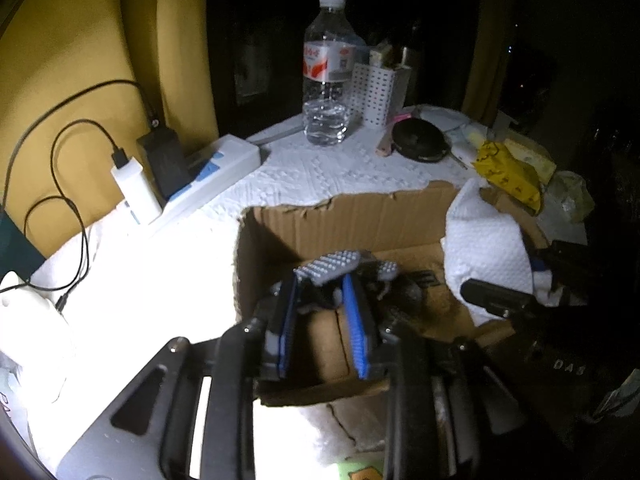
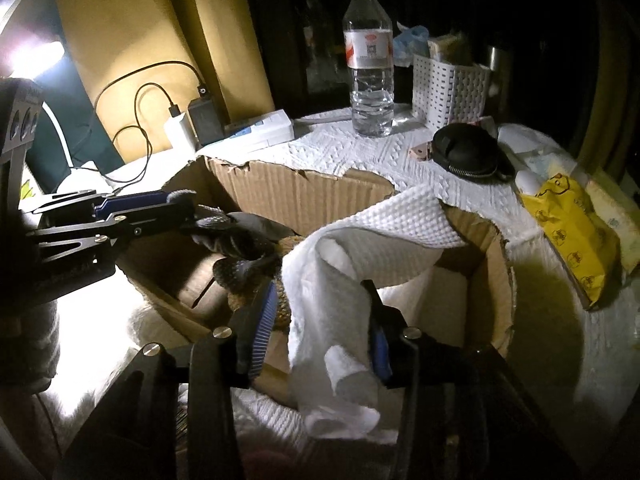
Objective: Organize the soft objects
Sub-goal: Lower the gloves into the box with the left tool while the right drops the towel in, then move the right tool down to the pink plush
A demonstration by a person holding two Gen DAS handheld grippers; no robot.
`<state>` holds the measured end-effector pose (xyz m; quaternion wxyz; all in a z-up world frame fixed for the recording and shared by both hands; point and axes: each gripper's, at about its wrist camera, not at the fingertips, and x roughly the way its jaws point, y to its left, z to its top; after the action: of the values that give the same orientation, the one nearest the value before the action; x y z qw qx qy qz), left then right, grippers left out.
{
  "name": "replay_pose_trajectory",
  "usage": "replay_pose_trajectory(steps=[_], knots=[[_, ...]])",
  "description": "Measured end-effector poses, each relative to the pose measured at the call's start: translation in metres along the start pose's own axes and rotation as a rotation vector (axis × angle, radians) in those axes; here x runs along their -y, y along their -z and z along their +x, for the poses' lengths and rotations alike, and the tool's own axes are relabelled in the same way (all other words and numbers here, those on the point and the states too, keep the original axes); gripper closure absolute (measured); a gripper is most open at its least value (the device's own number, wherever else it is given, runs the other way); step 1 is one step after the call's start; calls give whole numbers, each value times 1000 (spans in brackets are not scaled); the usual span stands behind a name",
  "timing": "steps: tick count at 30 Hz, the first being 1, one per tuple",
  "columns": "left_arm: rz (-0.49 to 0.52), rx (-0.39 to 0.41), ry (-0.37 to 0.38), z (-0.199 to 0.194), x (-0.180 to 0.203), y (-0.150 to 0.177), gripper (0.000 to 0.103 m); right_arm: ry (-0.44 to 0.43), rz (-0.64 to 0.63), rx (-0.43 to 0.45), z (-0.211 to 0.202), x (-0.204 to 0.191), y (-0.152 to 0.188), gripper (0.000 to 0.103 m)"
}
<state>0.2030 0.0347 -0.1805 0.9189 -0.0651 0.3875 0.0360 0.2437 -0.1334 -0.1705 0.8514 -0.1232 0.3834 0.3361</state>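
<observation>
A torn cardboard box (image 2: pixel 304 196) stood open on the worktop (image 1: pixel 320 176), which was covered with white embossed paper. The left gripper (image 1: pixel 320 288) reached down into the box with its jaws a little apart; a grey sock with raised dots (image 1: pixel 332 266) lay at its fingertips, draped over them and onto the box floor, and whether the pads pressed on it could not be told. From the right wrist view the same sock (image 2: pixel 236 236) hung crumpled below the left gripper's tip (image 2: pixel 188 208), inside the box. The right gripper (image 2: pixel 320 308) held its jaws roughly half open, with a white towel (image 2: pixel 340 264) hanging between them; the towel draped over the box's far rim and down past the near edge, and the pads stood clear of it. Behind the box stood a water bottle (image 1: pixel 326 76), a white perforated basket (image 2: pixel 452 88), a black round pouch (image 2: pixel 468 150) and a power strip with chargers (image 1: pixel 192 176). A yellow packet (image 2: pixel 572 232) lay to the right.
</observation>
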Motion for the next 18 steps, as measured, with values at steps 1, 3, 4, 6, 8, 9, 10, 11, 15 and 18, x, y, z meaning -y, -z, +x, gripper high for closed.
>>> replay_pose_trajectory(steps=[1, 3, 4, 6, 8, 9, 10, 11, 15, 18], knots=[[-1, 3, 1, -3, 1, 0, 77, 5, -1, 4, -3, -1, 0, 58], [-3, 7, 3, -8, 2, 1, 77, 13, 1, 11, -10, -1, 1, 58], [-2, 9, 3, -11, 3, 1, 76, 21, 0, 14, -13, -2, 1, 56], [-2, 13, 6, -17, 5, 2, 71, 35, 0, 18, -18, -1, 2, 46], [-14, 24, 23, -25, 5, 3, 33, 47, 3, 27, -24, -1, 4, 42], [-24, 35, 30, -29, 5, 3, 30, 52, 7, 35, -28, -1, 4, 42], [-34, 48, 38, -33, 5, 3, 30, 57, 11, 45, -33, -1, 4, 41], [-31, 52, 39, -38, 6, 3, 30, 60, 12, 51, -36, -1, 5, 41], [-25, 67, 36, -51, 8, 4, 30, 73, 12, 75, -53, -4, 5, 41], [-20, 81, 38, -61, 11, 4, 30, 76, 11, 87, -62, -8, 5, 41]])
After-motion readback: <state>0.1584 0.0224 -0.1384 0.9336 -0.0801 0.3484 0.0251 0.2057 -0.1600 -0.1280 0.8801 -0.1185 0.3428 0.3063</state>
